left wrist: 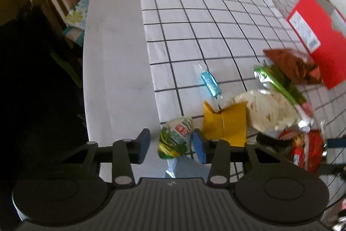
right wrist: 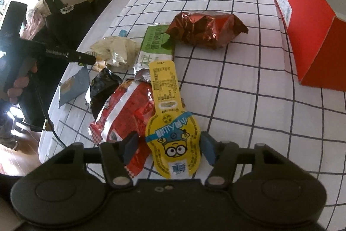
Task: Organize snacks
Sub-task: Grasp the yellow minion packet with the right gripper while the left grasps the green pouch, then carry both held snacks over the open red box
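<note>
Matt woven cloth, white with a thin dark grid, on the tablecloth (right wrist: 248, 83); smooth bare tabletop (left wrist: 116, 57) left of it. Crinkled, mirror-glossy foil on the brown-red bag (right wrist: 205, 29) at the cloth's middle; glossy printed film on the green packet (right wrist: 156, 44) just beside it. Shiny red-and-silver foil on the red wrapper (right wrist: 127, 109), glossy smooth plastic on the yellow cartoon pouch (right wrist: 173, 133) over it. Matt red cardboard on the box (right wrist: 302, 21) at the cloth's right. Clear glossy cellophane on the blue candy (left wrist: 210, 81). Matt black plastic on the right gripper (right wrist: 169, 147), matt blue pads (right wrist: 208, 147).
</note>
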Tool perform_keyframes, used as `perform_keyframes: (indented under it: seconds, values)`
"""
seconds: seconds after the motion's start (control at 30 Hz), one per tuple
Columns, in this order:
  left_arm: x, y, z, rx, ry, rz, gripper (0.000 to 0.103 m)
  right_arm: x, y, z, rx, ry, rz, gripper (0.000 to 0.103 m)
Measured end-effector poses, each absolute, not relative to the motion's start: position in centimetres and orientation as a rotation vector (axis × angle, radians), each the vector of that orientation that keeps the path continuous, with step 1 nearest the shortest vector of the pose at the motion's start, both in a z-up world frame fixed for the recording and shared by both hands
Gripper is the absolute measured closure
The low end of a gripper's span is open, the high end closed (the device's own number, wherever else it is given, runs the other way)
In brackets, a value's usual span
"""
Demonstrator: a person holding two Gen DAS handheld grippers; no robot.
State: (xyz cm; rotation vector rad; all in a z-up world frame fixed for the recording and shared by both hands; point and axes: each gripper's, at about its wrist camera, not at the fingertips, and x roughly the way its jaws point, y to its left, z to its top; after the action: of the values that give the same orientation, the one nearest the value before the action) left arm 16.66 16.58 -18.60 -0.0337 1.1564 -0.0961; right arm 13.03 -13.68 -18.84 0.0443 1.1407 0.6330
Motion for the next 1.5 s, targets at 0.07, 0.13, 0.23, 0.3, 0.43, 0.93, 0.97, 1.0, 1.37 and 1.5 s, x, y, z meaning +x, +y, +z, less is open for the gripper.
perform_keyframes:
  seconds: [0.07,0.13,0.23,0.3,0.43,0.93,0.97,1.0,1.37,1.5]
  values:
    - [16.2,15.8,-18.7,0.016,1.138,-0.094,0.065,13.0,-13.7,-18.9,0.058,1.140,0.636,0.049]
    - [16.0,15.3,-18.8,0.046,1.124,-0.086,0.069,12.9,-13.8,-18.9,0.064,1.138,0.635,0.052]
    - [16.0,15.3,-18.8,0.042,1.118,-0.083,0.071,12.6,-13.7,-18.8,0.057,1.128,0.628,0.051]
    - [15.9,15.4,-18.8,0.039,1.113,-0.080,0.073,12.5,-13.8,-18.7,0.057,1.122,0.620,0.052]
    - [15.9,15.6,-18.9,0.019,1.110,-0.067,0.074,12.3,-14.3,-18.4,0.063,1.110,0.595,0.052]
    - [14.6,16.1,-16.9,-0.106,1.056,-0.030,0.075,11.5,-17.3,-14.8,0.125,1.017,0.520,0.052]
    - [14.4,16.1,-16.5,-0.122,1.055,-0.043,0.075,11.5,-17.5,-14.5,0.127,1.009,0.515,0.052]
    - [14.2,16.1,-16.2,-0.126,1.048,-0.043,0.075,11.6,-17.6,-14.3,0.127,1.001,0.509,0.052]
    - [13.2,13.2,-10.2,-0.132,0.946,-0.065,0.075,12.2,-20.0,-10.3,0.144,0.893,0.472,0.052]
    - [13.1,11.3,-8.0,-0.127,0.907,-0.088,0.075,12.5,-21.2,-8.8,0.142,0.861,0.456,0.052]
